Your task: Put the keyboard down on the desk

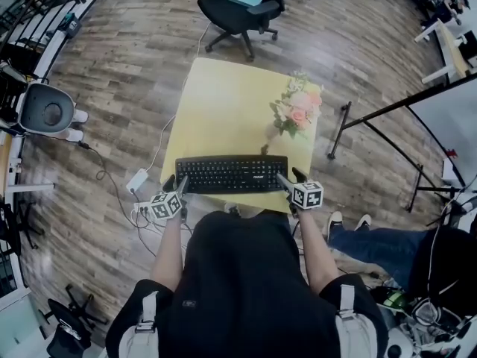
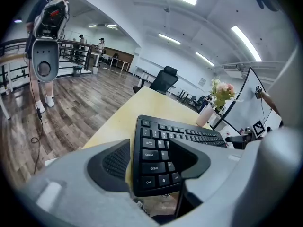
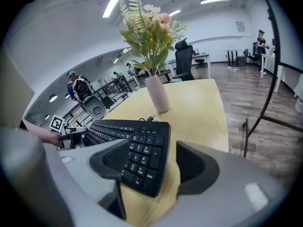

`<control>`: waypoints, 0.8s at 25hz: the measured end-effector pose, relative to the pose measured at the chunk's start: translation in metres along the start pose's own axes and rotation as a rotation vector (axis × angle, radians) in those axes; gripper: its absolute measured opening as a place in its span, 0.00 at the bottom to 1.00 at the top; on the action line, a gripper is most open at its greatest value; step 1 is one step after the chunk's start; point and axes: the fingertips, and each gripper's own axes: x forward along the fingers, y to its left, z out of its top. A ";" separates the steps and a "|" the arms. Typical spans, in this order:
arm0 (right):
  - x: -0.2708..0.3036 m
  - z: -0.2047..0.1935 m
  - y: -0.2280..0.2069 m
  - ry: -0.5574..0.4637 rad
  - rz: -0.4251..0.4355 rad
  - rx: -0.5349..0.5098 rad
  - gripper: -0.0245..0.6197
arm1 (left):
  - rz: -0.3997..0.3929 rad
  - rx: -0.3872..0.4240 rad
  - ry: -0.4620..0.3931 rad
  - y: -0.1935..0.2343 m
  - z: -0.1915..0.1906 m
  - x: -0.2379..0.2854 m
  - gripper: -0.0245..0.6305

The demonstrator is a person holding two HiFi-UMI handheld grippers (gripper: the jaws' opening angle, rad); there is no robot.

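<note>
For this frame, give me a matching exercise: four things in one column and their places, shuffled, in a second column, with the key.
Things
1. keyboard
2. flower vase
3. office chair
4. right gripper

Places
A. on the floor beyond the far edge of the desk
B. at the keyboard's number-pad end, jaws apart
C. lying along the desk's near edge
D. on the desk behind the keyboard, toward the right

Pairs: 1-C, 2-D, 3-A, 4-B
</note>
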 end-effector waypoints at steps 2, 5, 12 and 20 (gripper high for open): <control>-0.007 0.006 0.003 -0.031 -0.020 -0.046 0.51 | -0.006 0.017 -0.016 -0.005 0.006 -0.004 0.43; -0.015 0.014 0.012 -0.072 -0.029 -0.122 0.48 | -0.031 0.058 -0.040 -0.018 0.016 -0.008 0.43; -0.023 0.023 0.047 -0.109 0.061 -0.251 0.05 | -0.132 0.097 -0.075 -0.053 0.032 -0.021 0.12; -0.017 0.023 0.089 -0.091 0.182 -0.310 0.04 | -0.218 0.155 -0.031 -0.075 0.023 -0.032 0.05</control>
